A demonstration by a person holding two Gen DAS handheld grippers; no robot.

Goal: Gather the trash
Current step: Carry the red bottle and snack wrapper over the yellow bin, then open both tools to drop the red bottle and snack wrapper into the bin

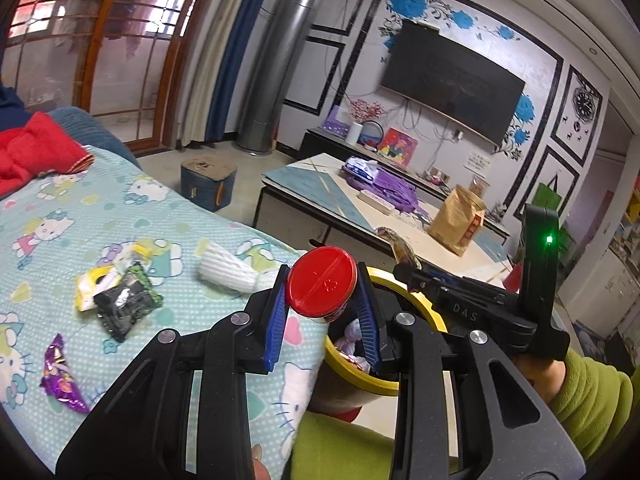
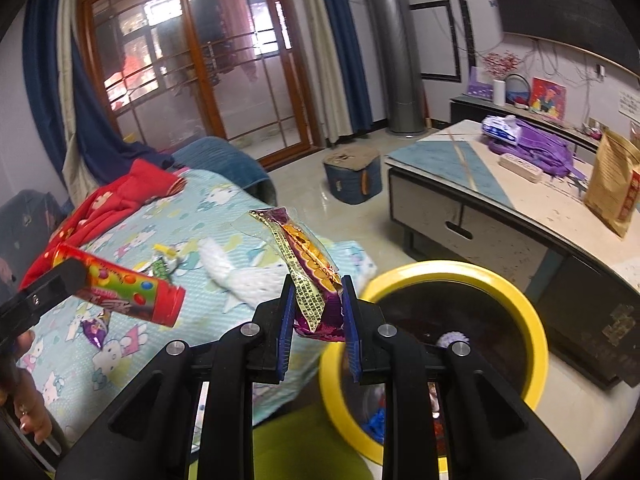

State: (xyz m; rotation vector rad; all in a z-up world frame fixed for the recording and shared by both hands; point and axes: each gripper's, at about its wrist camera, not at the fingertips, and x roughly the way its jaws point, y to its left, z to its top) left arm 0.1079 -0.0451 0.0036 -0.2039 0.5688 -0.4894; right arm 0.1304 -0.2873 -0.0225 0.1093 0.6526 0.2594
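My left gripper [image 1: 322, 308] is shut on a red candy tube [image 1: 322, 282], held end-on at the rim of the yellow-rimmed trash bin [image 1: 424, 308]. The tube also shows in the right wrist view [image 2: 128, 286], at the left above the bed. My right gripper [image 2: 316, 316] is shut on a purple and yellow snack wrapper [image 2: 308, 264], just left of the bin [image 2: 532, 320]. On the Hello Kitty sheet [image 1: 48, 216] lie a black and green wrapper [image 1: 124, 304], a yellow wrapper [image 1: 90, 284], a purple wrapper [image 1: 62, 376] and a white sock [image 1: 228, 268].
A low coffee table [image 2: 532, 204] stands right of the bin with a brown paper bag [image 2: 612, 184] and purple cloth [image 2: 536, 152]. A blue stool [image 2: 354, 176] sits on the floor. Red clothing [image 2: 116, 196] lies at the bed's far end.
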